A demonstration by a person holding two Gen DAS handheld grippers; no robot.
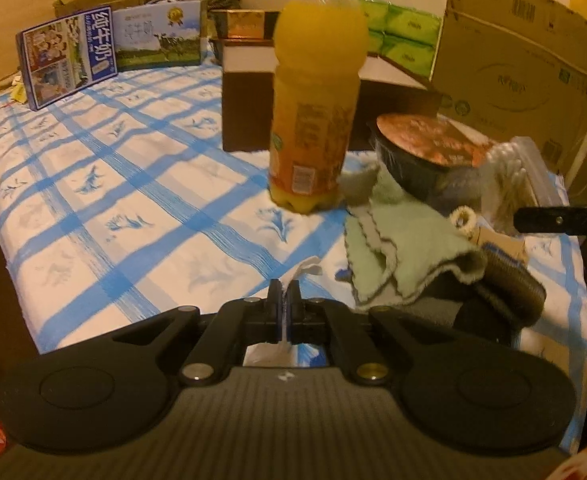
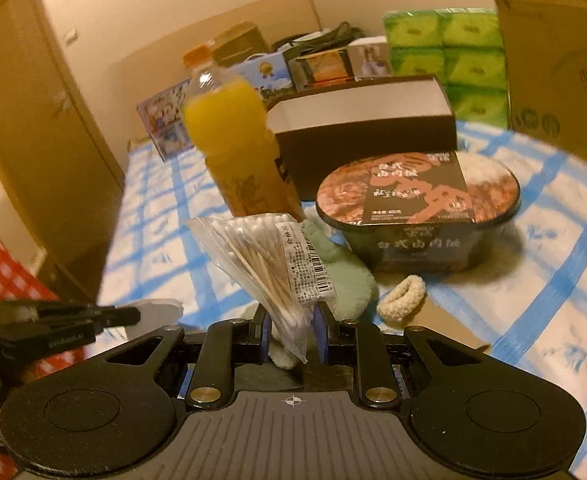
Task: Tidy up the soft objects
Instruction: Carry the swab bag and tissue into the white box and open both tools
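Left gripper point(image 1: 283, 294) pinches tissue point(image 1: 305, 270) near tablecloth's point(image 1: 133, 184) edge.

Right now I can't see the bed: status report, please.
Left gripper shut on white tissue. Right gripper shut on cotton swab bag. Green cloth loose beside orange bottle.

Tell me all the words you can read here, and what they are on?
"纯牛奶": on the blue milk box at the back.
"净含量:400克", roughly: on the rice bowl lid.
Bigger lid characters: stylised, not sure.
Orange juice bottle label: blurred.
Cotton swab bag sticker and barcode: too small.
Cardboard box printing: too blurred.
Green tissue packs: unreadable.
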